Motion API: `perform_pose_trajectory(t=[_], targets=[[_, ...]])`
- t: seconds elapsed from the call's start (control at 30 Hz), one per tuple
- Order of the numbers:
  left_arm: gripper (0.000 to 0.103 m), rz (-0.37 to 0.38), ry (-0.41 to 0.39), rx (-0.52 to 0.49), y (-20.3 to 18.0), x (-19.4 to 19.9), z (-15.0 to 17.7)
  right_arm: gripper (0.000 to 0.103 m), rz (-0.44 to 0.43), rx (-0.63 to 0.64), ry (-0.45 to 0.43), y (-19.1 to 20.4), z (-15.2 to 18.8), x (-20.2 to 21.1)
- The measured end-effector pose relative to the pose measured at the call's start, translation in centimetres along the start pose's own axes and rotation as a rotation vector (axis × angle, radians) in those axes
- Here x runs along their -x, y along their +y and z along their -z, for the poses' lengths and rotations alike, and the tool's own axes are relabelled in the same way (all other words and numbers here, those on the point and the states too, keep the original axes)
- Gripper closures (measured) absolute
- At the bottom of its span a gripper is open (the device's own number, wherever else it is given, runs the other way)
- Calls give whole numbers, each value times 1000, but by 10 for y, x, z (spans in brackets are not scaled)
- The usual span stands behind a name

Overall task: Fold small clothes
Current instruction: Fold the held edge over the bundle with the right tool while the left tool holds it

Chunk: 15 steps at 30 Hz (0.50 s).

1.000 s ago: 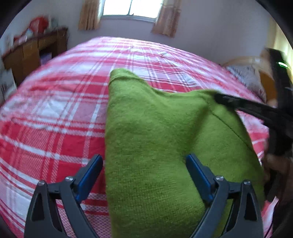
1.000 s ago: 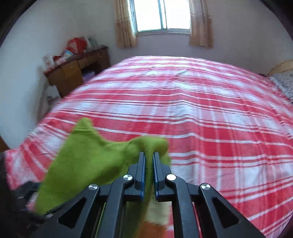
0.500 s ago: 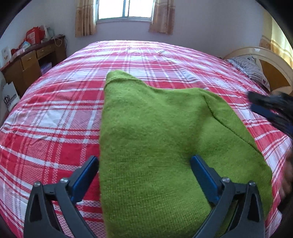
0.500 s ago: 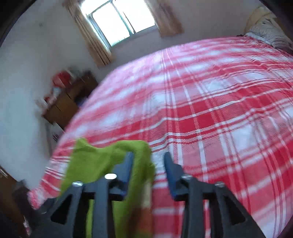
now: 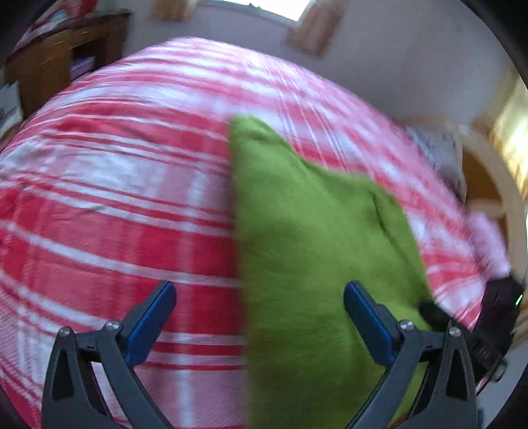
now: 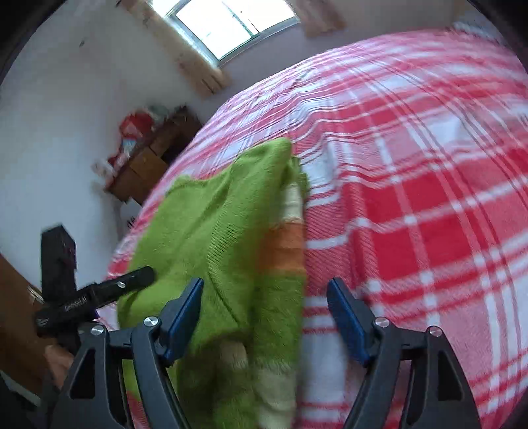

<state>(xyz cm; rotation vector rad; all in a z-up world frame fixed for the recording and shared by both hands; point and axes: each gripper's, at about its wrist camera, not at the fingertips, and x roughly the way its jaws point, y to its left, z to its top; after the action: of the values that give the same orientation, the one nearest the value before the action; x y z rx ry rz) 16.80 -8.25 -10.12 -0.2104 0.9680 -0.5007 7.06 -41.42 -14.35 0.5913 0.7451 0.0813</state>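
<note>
A green knitted garment [image 5: 316, 250] lies folded on the red and white plaid bed [image 5: 115, 204]. In the right wrist view the garment [image 6: 217, 237] shows an orange and cream striped edge along its right side. My left gripper [image 5: 259, 312] is open, hovering over the garment's left edge near its near end. My right gripper [image 6: 264, 310] is open and empty, just above the garment's near right part. The left gripper also shows in the right wrist view [image 6: 99, 293] at the garment's left side. The right gripper shows dark at the right edge of the left wrist view [image 5: 495, 316].
A wooden dresser [image 6: 155, 158] with red clutter stands by the wall left of the bed. A curtained window [image 6: 231, 23] is at the back. A headboard and pillow [image 5: 439, 155] lie at the bed's right end.
My right gripper has opened and let go of the garment's edge, which now lies flat on the bed. Both grippers have shifted and tilted; the views are blurred with motion.
</note>
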Motion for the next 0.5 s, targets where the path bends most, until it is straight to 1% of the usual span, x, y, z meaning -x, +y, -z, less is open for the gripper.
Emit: perform_pose_trajectory(t=[0.07,0.1,0.17,0.23,0.3,0.33,0.37,0.4,0.43,0.5], targets=[[0,42,-62,17,8,14,-6,26,6,-24,-17,-2,4,12],[0,63,-81,15,9,16,-11,26,1,-46,-41,-4,5,21],[1,79,-72,0,3,11,-18,26,-14,-67,-58,-6,2,27],[3,97,-44,-21,-7,-5,-21,26,-18,-56,-59,-5,-4,26],[8,94,-9,-20,-14,-22,-19,26,14,-11,-61,4,-12,21],[9,92,19,-25,-19,-33,-15,26,29,11,-55,7,-17,15],[9,74,57,-48,-26,-46,-9,26,38,29,-45,12,-23,6],[9,31,56,-96,-33,-49,-1,26,48,39,-29,14,-27,-4],[9,10,29,-131,-39,-45,1,26,54,44,-17,13,-28,-13],[8,-1,50,-141,-43,-45,0,26,65,70,32,12,-27,-33]])
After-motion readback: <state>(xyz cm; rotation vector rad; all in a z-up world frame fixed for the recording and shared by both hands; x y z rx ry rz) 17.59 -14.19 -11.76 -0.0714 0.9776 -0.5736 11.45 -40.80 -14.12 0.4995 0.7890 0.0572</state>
